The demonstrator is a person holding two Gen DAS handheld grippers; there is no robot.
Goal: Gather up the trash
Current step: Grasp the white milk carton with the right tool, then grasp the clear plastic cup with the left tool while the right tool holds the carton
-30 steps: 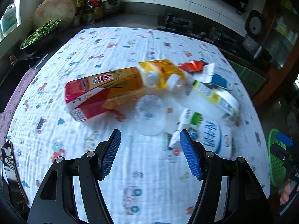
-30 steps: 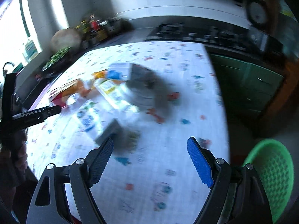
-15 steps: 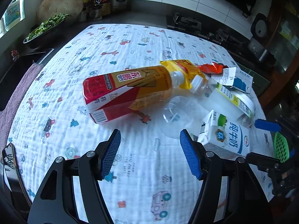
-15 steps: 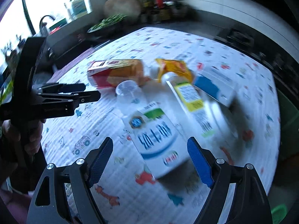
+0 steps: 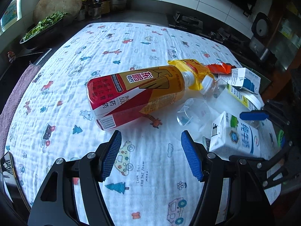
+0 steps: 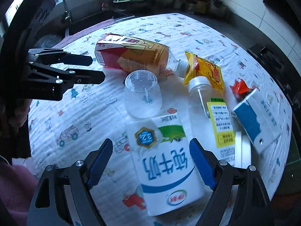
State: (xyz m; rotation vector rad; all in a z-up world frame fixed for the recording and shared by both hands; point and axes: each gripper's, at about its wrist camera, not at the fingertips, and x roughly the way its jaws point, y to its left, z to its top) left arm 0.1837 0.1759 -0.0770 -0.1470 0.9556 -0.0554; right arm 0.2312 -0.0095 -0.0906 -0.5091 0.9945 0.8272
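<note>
Trash lies in a heap on the printed tablecloth. An orange-and-red drink bottle lies on its side just beyond my left gripper, which is open and empty. A clear plastic cup sits beside the bottle's neck. The white milk carton lies flat between the fingers of my right gripper, whose jaws are opening; the pads do not press on it. Beyond lie a yellow sachet, a clear bottle with a white cap, a red wrapper and a blue-and-white carton.
A purple towel hangs at the table's left edge. A bowl of greens, jars and a stove line the counter behind. A tap stands past the left gripper. A hand holds that gripper.
My right gripper swung from the table's edge by the green basket to over the milk carton, rolling as it went. My left gripper came nearer to the orange bottle.
</note>
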